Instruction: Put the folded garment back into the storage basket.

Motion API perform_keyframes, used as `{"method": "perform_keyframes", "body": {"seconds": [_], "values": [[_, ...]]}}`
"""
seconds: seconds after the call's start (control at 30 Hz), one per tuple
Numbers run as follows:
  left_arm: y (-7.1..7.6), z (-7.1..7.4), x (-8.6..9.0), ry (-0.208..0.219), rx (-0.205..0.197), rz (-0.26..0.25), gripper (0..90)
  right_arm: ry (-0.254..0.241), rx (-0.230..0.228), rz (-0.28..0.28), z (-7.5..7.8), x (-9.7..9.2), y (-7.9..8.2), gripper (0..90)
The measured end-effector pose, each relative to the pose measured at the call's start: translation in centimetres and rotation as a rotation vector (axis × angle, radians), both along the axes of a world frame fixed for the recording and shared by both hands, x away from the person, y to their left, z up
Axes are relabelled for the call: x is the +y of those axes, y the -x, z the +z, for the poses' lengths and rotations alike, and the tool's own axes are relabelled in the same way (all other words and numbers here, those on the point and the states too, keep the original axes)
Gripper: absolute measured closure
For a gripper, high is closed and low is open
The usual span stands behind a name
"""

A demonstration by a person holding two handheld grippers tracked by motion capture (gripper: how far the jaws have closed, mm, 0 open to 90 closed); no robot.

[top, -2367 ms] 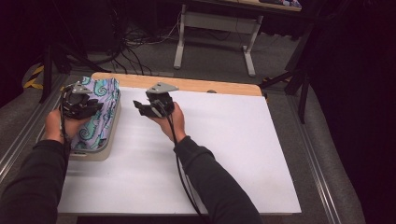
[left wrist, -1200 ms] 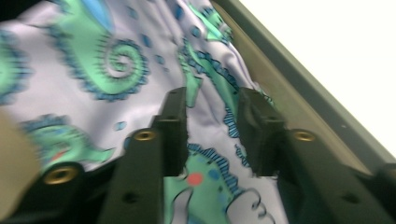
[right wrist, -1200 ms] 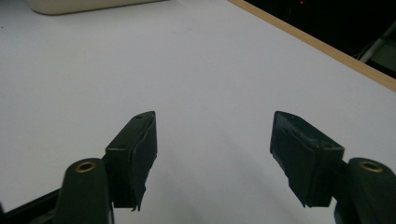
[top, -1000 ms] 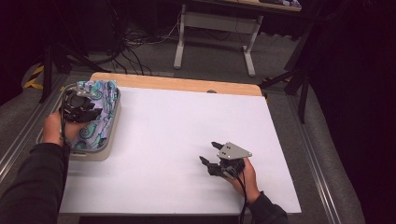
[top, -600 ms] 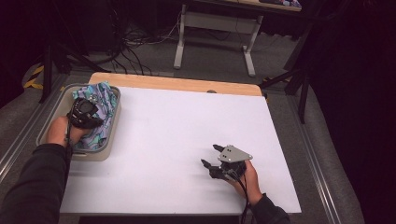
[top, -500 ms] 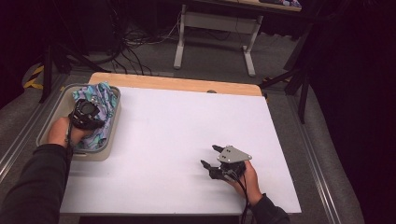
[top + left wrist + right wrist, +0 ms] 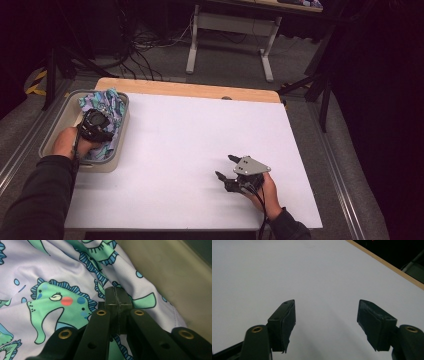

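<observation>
A lilac cloth (image 7: pixel 109 106) printed with green seahorses lies bunched in a beige tray (image 7: pixel 54 131) at the table's left edge. My left gripper (image 7: pixel 97 126) reaches down into the tray. In the left gripper view its pads are pressed together (image 7: pixel 115 293), and a fold of the cloth (image 7: pixel 62 277) is pinched at their tips. The tray's wall (image 7: pixel 180 285) runs behind. My right gripper (image 7: pixel 223 166) rests near the front right of the white table top, open, with nothing between its fingers (image 7: pixel 325 312).
The white sheet (image 7: pixel 200 145) covers the table, with a wooden strip (image 7: pixel 190 89) along the far edge. Beyond it are cables and a desk frame (image 7: pixel 230 30) on the floor. Metal rails run along both table sides.
My left gripper has sunk into the tray onto the cloth and its jaws have closed. My right hand left the tray's side for the front right, then stayed still and open.
</observation>
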State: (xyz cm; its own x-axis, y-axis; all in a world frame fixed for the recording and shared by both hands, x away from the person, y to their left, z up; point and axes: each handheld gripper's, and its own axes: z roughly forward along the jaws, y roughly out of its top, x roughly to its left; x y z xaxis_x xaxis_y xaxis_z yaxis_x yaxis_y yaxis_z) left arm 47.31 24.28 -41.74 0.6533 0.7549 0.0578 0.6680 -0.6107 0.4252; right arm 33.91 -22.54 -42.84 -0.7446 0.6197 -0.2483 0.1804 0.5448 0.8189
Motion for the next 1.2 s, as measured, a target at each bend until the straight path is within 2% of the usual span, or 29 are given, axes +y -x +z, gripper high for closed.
{"method": "perform_keyframes", "body": {"seconds": [0.07,0.2,0.33,0.4,0.47,0.5,0.6,0.63,0.73,0.77,0.83,0.97,1.0,1.07,1.1,1.2], "values": [[0.0,0.1,0.0,0.0,-0.007,0.003,89.7,-0.003,0.0,-0.002,0.1,-0.1,0.0,31.9],[0.3,0.7,0.4,0.031,-0.061,0.018,89.6,-0.011,-0.01,-0.004,0.3,-0.2,0.1,31.9],[0.6,1.3,0.8,0.046,-0.136,0.054,89.6,-0.017,-0.017,-0.01,0.5,-0.3,0.2,31.9],[0.7,1.5,0.9,0.051,-0.141,0.059,89.6,-0.018,-0.02,-0.011,0.5,-0.3,0.2,31.8],[0.9,1.9,1.3,0.048,-0.174,0.082,89.5,-0.02,-0.02,-0.013,0.6,-0.4,0.3,31.8],[0.9,1.9,1.3,0.048,-0.174,0.082,89.5,-0.02,-0.02,-0.013,0.6,-0.4,0.3,31.8],[0.9,2.2,2.2,0.04,-0.212,0.14,89.5,-0.025,-0.024,-0.015,0.6,-0.5,0.3,31.7],[0.9,2.3,2.5,0.057,-0.22,0.159,89.5,-0.026,-0.022,-0.017,0.6,-0.5,0.3,31.7],[0.9,2.4,2.9,0.072,-0.226,0.176,89.5,-0.025,-0.021,-0.015,0.6,-0.5,0.3,31.7],[1.0,2.5,3.2,0.083,-0.243,0.189,89.5,-0.022,-0.022,-0.014,0.6,-0.5,0.3,31.7],[1.1,2.6,3.3,0.098,-0.255,0.192,89.4,-0.019,-0.025,-0.014,0.6,-0.4,0.3,31.6],[1.1,2.7,3.3,0.091,-0.272,0.197,89.4,-0.018,-0.032,-0.013,0.6,-0.5,0.3,32.0],[1.3,2.8,3.3,0.104,-0.282,0.203,89.4,-0.022,-0.041,-0.014,0.7,-0.5,0.4,32.0],[1.4,3.1,3.4,0.106,-0.312,0.203,89.4,-0.027,-0.053,-0.015,0.8,-0.6,0.5,31.9],[1.4,3.1,3.4,0.106,-0.312,0.203,89.4,-0.031,-0.057,-0.016,0.8,-0.6,0.5,31.9],[1.9,3.6,3.6,0.142,-0.367,0.225,89.4,-0.034,-0.061,-0.022,0.8,-0.8,0.6,31.6]]}}
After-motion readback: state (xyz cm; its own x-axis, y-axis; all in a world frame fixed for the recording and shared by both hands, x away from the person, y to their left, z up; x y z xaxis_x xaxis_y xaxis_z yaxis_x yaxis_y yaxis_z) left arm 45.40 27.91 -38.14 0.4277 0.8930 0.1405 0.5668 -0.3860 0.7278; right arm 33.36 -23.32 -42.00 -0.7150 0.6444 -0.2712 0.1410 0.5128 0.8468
